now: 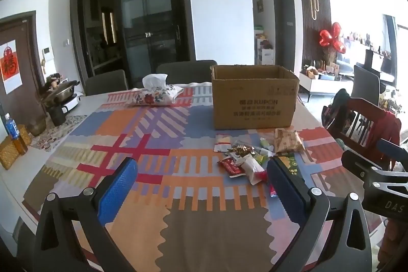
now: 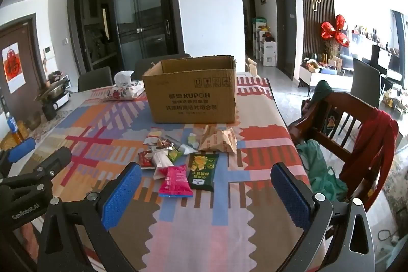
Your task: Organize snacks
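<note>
Both tongs hang released above the worktop, gripping nothing: the left tongs (image 1: 202, 185) and the right tongs (image 2: 205, 193) each spread two black arms tipped with blue, dimpled rubber pads, bare cloth between them.

A loose heap of small crinkly snack packets (image 2: 178, 152) lies just in front of the open brown corrugated cardboard box (image 2: 191, 96), on the side nearer the tongs. Closest to the right tongs, farthest from the box, are a glossy pink pillow-shaped packet (image 2: 175, 181) and, touching it on the right, a flat dark green foil pouch (image 2: 203, 173). A puffy tan paper-look bag (image 2: 219, 140) sits nearest the box's front wall. A small red sachet (image 2: 144, 158) lies at the heap's left edge.

The box stands upright, flaps gone or folded, with dark print on its front. Left of the box rests a soft floral fabric tissue cover (image 2: 122, 91) with a white tissue tuft sticking up. Under everything spreads a woven-look tablecloth (image 2: 102, 124) in orange, blue, red and brown blocks. Right of the box, off the worktop, stands a dark wooden slatted chair (image 2: 339, 119) draped with red cloth.
</note>
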A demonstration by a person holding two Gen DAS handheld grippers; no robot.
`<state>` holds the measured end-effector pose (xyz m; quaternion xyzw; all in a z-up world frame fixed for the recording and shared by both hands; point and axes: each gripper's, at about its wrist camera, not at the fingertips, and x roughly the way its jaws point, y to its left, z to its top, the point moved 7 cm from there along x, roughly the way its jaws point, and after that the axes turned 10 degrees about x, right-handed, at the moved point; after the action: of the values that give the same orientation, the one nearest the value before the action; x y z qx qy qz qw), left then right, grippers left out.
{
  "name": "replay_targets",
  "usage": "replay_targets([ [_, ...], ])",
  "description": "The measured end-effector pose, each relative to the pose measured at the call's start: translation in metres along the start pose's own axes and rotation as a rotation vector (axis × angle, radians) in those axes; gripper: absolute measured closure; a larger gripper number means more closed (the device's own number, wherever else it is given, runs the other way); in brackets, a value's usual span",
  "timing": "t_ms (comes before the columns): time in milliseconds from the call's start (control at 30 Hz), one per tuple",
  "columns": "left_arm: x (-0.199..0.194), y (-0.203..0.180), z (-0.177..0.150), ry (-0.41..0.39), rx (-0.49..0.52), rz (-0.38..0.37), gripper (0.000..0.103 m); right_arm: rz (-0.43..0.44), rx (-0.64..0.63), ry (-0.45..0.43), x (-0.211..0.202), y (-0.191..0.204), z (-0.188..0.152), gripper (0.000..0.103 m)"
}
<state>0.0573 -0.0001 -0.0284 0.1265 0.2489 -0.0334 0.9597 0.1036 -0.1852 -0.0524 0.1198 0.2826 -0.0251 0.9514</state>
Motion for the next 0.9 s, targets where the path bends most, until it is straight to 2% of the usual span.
replay_targets([
  [900,-0.0017,0.0011,0.0013,-0.002,0.001,0.003,0.0,0.0,-0.002,-0.001,0.0001,0.0023,0.0,0.001],
])
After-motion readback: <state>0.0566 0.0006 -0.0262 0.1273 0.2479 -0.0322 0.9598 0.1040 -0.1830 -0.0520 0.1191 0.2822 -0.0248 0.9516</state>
